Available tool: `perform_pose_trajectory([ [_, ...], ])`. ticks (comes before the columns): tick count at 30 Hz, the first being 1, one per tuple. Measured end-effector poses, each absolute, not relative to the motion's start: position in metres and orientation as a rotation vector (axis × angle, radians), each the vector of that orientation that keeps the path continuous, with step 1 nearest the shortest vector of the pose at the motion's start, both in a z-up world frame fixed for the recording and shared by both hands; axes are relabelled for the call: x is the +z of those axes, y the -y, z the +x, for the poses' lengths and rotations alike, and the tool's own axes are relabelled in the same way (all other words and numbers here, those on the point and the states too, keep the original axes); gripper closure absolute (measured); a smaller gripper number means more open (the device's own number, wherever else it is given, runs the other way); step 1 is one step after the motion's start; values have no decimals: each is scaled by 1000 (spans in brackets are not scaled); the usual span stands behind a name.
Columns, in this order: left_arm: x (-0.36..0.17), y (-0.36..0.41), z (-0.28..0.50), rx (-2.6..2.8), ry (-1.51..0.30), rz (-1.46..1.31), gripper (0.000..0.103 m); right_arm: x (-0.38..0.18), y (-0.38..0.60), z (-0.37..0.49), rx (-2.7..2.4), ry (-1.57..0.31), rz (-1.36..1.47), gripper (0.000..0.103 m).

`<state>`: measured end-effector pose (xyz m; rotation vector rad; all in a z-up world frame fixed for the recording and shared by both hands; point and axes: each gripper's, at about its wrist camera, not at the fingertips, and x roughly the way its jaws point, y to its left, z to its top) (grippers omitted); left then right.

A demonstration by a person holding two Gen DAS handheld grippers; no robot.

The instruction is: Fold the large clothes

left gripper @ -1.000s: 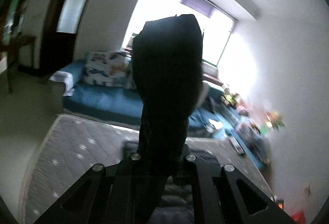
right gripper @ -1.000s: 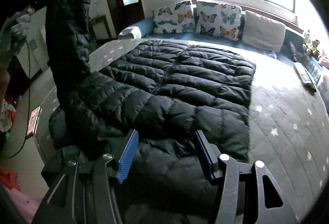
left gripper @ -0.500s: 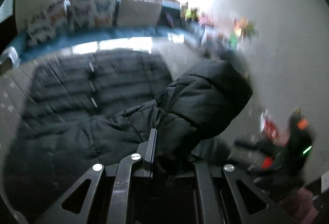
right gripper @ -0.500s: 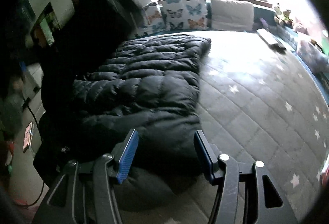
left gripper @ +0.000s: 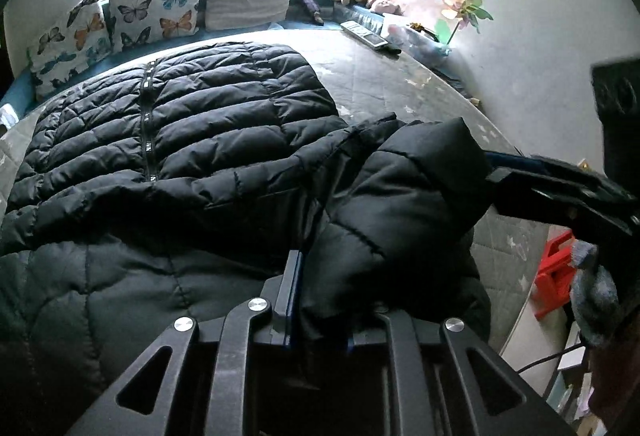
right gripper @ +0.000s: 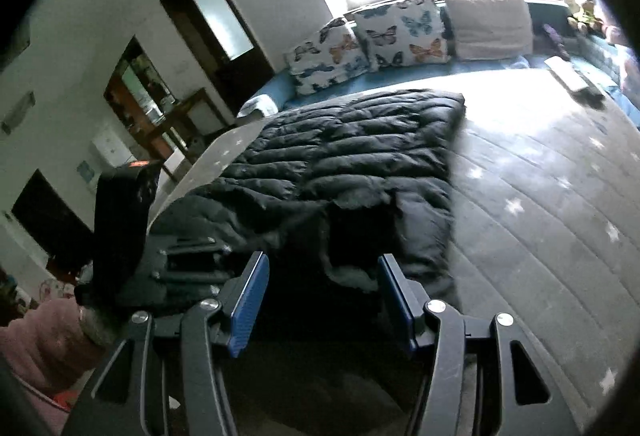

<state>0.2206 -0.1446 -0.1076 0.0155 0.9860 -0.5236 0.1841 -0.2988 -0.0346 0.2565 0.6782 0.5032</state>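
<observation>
Writing I can read nowhere: one black jacket [left gripper: 192, 139] on the bed [right gripper: 540, 203], sleeve [left gripper: 404, 203] between my opening left gripper [left gripper: 320, 300], right gripper [right gripper: 320, 300] wide and empty.

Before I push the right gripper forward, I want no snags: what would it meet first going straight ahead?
Most likely the black puffer jacket: a dark fold of it lies right ahead of the open right gripper, though depth is uncertain.

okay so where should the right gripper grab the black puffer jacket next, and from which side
Probably the near right edge of the black puffer jacket, where the quilting ends on the bare mattress cover. Come in low from the right, one finger of the right gripper sliding beneath.
</observation>
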Motion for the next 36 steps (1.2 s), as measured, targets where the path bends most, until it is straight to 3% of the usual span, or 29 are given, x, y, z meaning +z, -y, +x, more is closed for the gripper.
perform_pose_trajectory([
  [1, -81, 141, 212, -526, -983, 11, 84, -36, 295, 189, 511, -692, 259, 44],
  [5, -68, 136, 200, -527, -988, 18, 81, -52, 286, 210, 524, -774, 305, 76],
  [11, -41, 117, 186, -577, -1005, 6, 71, -44, 282, 193, 455, -728, 199, 89],
  [17, 11, 56, 168, -588, -952, -87, 52, -48, 284, 179, 353, -722, 65, 89],
  [25, 13, -63, 205, -312, -955, -163, 52, -93, 297, 189, 364, -810, 147, 89],
  [30, -39, -96, 214, -276, -1065, -224, 52, -71, 303, 178, 335, -802, 136, 87],
  [36, -46, -85, 200, -308, -1028, -150, 52, -6, 293, 155, 156, -608, -55, 82],
])
